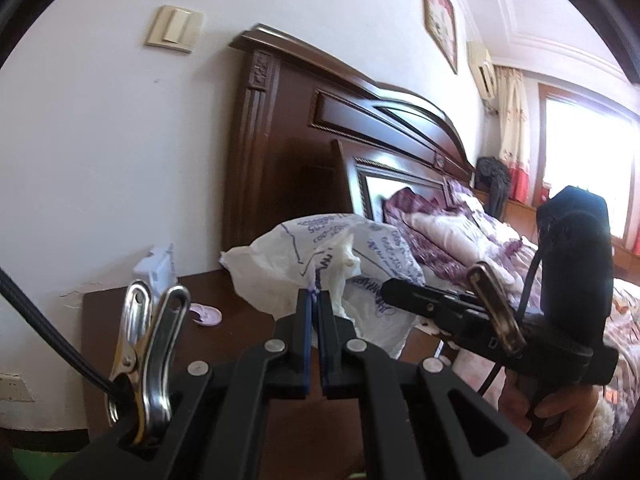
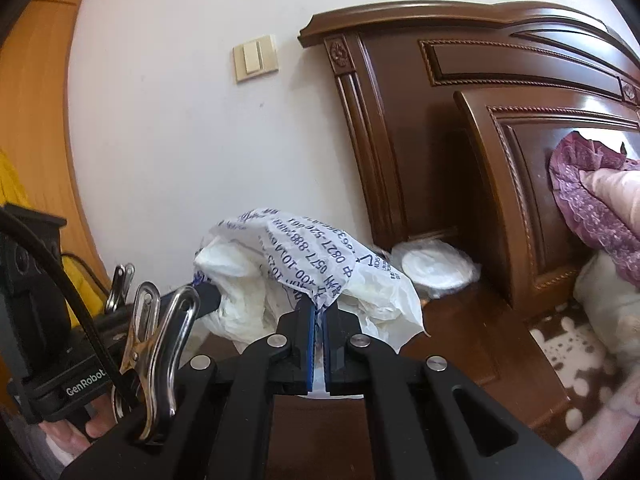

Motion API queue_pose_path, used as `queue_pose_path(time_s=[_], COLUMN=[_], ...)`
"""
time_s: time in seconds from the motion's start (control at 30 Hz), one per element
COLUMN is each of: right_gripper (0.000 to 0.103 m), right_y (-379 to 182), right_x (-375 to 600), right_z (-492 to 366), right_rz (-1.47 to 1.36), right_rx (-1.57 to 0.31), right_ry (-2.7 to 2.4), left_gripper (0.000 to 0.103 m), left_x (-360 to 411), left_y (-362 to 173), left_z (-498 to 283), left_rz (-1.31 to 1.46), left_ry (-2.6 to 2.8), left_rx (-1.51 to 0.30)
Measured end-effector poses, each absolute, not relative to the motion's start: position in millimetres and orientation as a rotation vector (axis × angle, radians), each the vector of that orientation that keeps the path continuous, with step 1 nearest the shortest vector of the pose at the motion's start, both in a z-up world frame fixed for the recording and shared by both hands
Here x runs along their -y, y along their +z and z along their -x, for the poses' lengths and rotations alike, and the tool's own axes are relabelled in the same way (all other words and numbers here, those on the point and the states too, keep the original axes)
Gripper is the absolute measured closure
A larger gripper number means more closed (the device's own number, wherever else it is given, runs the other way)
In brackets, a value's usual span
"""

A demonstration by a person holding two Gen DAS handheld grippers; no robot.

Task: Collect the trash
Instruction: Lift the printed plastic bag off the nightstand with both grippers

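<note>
A white plastic bag (image 1: 304,256) with blue print sits on the dark wooden nightstand (image 1: 120,312), crumpled white tissue inside it. My left gripper (image 1: 316,294) is shut on the bag's near edge. My right gripper (image 2: 319,304) is shut on the opposite edge of the same bag (image 2: 296,264). The right gripper's body (image 1: 472,316) reaches in from the right in the left wrist view. The left gripper's body (image 2: 52,320) shows at the left in the right wrist view.
A small purple-white lid (image 1: 206,314) and a white packet (image 1: 158,268) lie on the nightstand by the wall. A wrapped white round object (image 2: 434,266) sits by the headboard (image 2: 460,140). The bed with purple bedding (image 1: 460,236) is to the right.
</note>
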State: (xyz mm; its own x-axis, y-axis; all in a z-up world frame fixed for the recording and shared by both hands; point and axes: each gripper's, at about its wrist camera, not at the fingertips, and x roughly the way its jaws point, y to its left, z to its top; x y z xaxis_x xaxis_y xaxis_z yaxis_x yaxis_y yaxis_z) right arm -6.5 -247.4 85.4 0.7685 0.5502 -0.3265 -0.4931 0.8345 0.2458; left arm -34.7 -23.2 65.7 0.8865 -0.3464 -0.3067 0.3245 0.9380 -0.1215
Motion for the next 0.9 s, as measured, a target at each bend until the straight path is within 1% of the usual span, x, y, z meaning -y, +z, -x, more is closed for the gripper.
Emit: queue_pose_path(time_s=[0.5,0.9], right_gripper=[0.099,0.099], right_y=[69.7,45.0], right_x=[293.1,326.9], right_z=[55.0,81.0], right_rz=[-0.135,-0.160], right_rx=[-0.460,-0.538], right_ry=[0.504,0.487], left_gripper=[0.100,0.100], left_x=[78.2,118.7], left_y=[47.5,32.3], left_z=[63.6,71.7], left_rz=[-0.020,-0.082], left_ry=[-0.482,-0.547], left_rx=[-0.392,-0.459])
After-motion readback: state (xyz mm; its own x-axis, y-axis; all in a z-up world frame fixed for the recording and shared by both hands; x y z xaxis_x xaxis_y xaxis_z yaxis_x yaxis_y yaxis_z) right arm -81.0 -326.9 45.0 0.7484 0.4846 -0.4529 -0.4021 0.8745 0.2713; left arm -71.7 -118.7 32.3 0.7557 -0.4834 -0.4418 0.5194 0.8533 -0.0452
